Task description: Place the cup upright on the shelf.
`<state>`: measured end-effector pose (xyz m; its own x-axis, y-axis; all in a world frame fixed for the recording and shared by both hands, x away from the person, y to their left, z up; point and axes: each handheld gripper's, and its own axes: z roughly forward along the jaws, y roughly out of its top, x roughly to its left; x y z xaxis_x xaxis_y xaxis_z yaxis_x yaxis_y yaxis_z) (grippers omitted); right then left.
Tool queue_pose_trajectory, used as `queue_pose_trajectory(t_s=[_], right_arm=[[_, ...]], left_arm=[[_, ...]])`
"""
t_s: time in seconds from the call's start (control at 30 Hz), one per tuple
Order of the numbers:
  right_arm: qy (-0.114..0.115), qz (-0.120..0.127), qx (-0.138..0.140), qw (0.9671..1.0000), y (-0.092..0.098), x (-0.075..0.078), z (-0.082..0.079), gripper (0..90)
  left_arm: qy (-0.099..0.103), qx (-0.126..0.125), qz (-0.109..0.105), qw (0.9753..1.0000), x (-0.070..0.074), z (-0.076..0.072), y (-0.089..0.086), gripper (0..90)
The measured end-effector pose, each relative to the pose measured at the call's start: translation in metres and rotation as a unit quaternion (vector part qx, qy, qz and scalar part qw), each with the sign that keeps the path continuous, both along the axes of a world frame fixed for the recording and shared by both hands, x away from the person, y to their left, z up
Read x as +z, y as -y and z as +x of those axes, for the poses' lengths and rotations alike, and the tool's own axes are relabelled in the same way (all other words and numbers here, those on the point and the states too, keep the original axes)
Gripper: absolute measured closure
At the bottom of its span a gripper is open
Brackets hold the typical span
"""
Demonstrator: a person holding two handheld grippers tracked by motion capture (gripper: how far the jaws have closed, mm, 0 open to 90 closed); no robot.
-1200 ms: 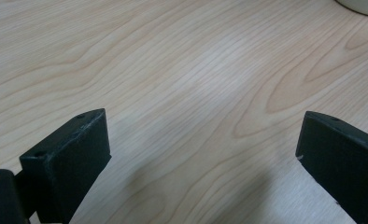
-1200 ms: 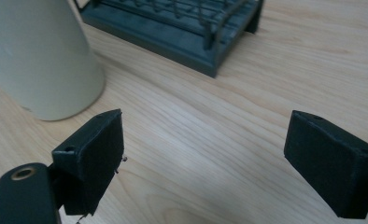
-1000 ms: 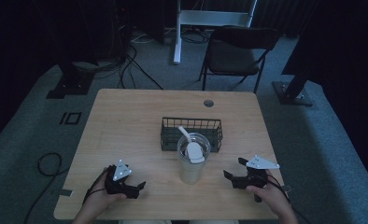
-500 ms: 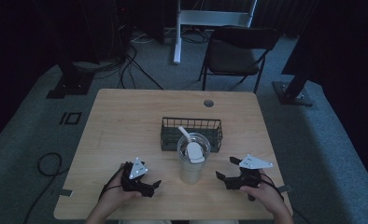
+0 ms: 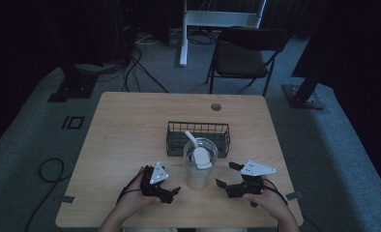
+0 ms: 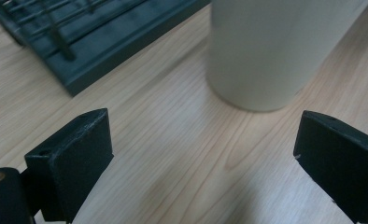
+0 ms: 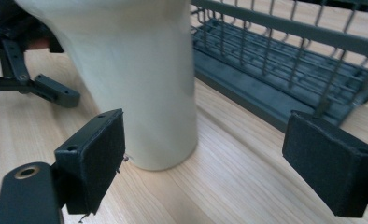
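Black jaws of the left hand-held gripper (image 5: 171,191) stand spread wide with nothing between them but bare wood; in the left gripper view they frame the counter (image 6: 173,154), and the pale cream tumbler (image 6: 271,51) rises just ahead of them, nearer the right jaw, not touching either. The right hand-held gripper (image 5: 227,179) is likewise spread and empty; in its own view the tumbler (image 7: 140,79) stands just past its left jaw, close to the pad but apart from it, while the right jaw sits well clear. In the high view the tumbler (image 5: 198,166) stands upright on the counter (image 5: 130,125) between the two grippers, with a clear lid and a white straw leaning toward the far left. Directly beyond the tumbler, farther from both grippers, lies a dark wire basket (image 5: 198,130), its near wall just behind the cup. Past the counter's far edge stands a dark folding chair (image 5: 241,55) on the grey carpet.
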<state>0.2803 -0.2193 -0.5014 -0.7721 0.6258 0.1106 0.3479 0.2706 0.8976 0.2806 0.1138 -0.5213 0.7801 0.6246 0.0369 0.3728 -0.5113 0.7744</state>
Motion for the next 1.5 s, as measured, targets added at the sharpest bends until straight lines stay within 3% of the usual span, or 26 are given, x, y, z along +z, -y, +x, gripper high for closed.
queue_pose_trajectory(t_s=[0.33, 0.57, 0.7, 1.1, 1.27, 1.5], right_arm=[[0.008, 0.011, 0.038, 0.9992, -0.016, 0.005, 0.001, 12.9], [0.025, 0.027, 0.058, 0.9976, -0.025, 0.008, 0.004, 12.8], [0.023, 0.037, 0.068, 0.9967, -0.03, 0.007, 0.006, 12.8], [0.047, 0.044, 0.092, 0.9937, -0.047, 0.007, 0.015, 12.8], [0.056, 0.037, 0.101, 0.9926, -0.051, 0.006, 0.02, 10.5], [0.063, 0.046, 0.111, 0.9908, -0.053, 0.002, 0.024, 9.3]], left_arm=[[-0.019, -0.033, 0.001, 0.9993, -0.001, 0.003, 0.024, 6.2], [-0.012, -0.045, -0.01, 0.9989, 0.001, 0.006, 0.034, 6.3], [-0.008, -0.045, -0.018, 0.9988, 0.001, 0.008, 0.038, 7.3], [-0.007, -0.048, -0.041, 0.998, -0.001, 0.013, 0.049, 10.9], [-0.001, -0.056, -0.04, 0.9977, -0.003, 0.013, 0.053, 13.6], [0.005, -0.054, -0.05, 0.9973, -0.006, 0.013, 0.054, 13.7]])
